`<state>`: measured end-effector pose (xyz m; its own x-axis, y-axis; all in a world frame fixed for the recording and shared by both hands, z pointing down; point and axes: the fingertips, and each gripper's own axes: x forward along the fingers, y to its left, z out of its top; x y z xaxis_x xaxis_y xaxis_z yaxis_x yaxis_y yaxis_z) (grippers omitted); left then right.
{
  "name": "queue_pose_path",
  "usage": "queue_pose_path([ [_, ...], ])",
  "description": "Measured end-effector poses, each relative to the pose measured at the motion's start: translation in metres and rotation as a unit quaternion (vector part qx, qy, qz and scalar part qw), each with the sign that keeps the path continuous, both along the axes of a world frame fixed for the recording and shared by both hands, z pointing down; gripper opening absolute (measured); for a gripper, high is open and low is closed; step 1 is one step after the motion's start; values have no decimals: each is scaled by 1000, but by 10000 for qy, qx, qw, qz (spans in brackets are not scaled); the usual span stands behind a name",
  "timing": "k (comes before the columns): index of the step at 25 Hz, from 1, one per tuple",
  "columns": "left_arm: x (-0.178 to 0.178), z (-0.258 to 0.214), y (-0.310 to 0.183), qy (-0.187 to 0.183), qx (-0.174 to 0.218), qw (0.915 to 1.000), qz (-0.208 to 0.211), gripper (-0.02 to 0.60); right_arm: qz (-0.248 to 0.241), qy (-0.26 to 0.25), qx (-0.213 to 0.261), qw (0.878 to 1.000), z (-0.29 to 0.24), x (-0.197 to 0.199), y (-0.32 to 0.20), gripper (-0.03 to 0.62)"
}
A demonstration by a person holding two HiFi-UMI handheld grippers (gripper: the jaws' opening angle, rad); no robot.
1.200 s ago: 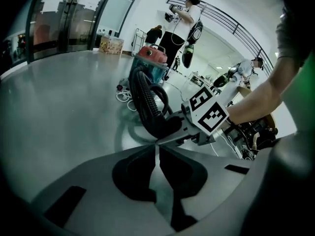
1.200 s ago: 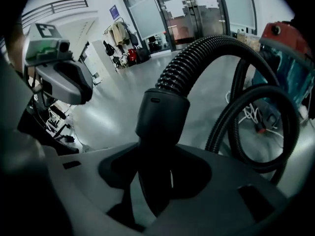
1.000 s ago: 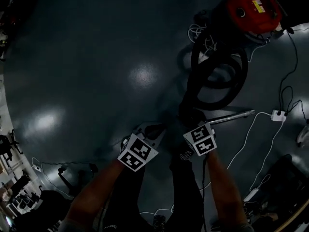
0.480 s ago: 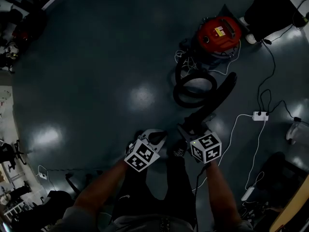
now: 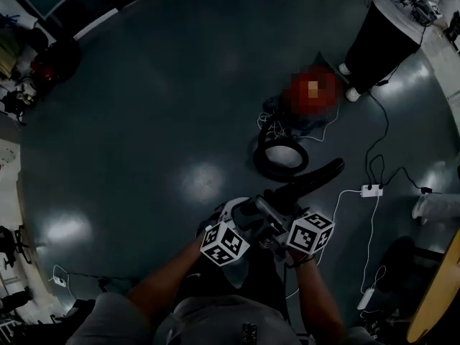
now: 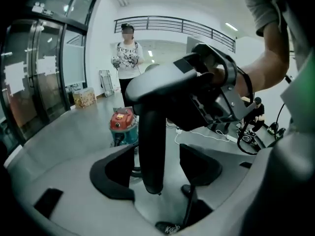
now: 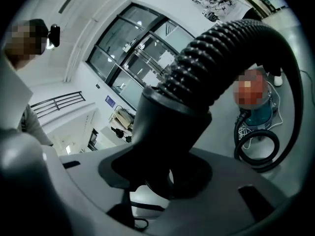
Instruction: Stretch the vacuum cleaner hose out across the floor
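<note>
Across the dark, glossy floor [image 5: 144, 121] little blocks the way. A person [image 5: 384, 34] in dark trousers stands at the far right, just beside the red vacuum cleaner [image 5: 310, 92]. Loose white cord lies tangled at the cleaner's base. The vacuum cleaner hose [image 5: 280, 157] lies in a coil on the floor in front of the cleaner, then rises as a ribbed black length toward the two tongs held close together. To the right of the hose, a white power strip [image 5: 371, 190] rests on the floor with white and black leads trailing from it.

The right tongs [image 7: 162, 176] are clamped on the smooth black cuff at the hose's end, with the ribbed part arching away above them. The left tongs [image 6: 156, 171] have just been opening and now stand wide. The hose's dark rigid end tube [image 6: 150, 132] hangs between their jaws, and neither pad presses on it.
</note>
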<state>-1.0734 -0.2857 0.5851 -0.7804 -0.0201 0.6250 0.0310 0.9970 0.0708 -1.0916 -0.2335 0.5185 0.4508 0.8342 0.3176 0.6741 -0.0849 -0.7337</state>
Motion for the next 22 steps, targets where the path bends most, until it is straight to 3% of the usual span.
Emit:
queue_pose_path([
  [6,42,-65,45,-566,-405,9976,-26,275,262,17,-354,9990,-80,60,20,167],
  [10,63,-103,41,-834,-814,9929,232,141,536,-7,-418,9977,-113,80,20,167],
  [16,53,-150,39,-1191,-1158,9855,356,138,597,-243,-550,9964,-142,69,7,206],
  [22,40,-192,54,-1299,-1353,9814,411,135,679,-675,-559,9938,-163,42,-47,210],
])
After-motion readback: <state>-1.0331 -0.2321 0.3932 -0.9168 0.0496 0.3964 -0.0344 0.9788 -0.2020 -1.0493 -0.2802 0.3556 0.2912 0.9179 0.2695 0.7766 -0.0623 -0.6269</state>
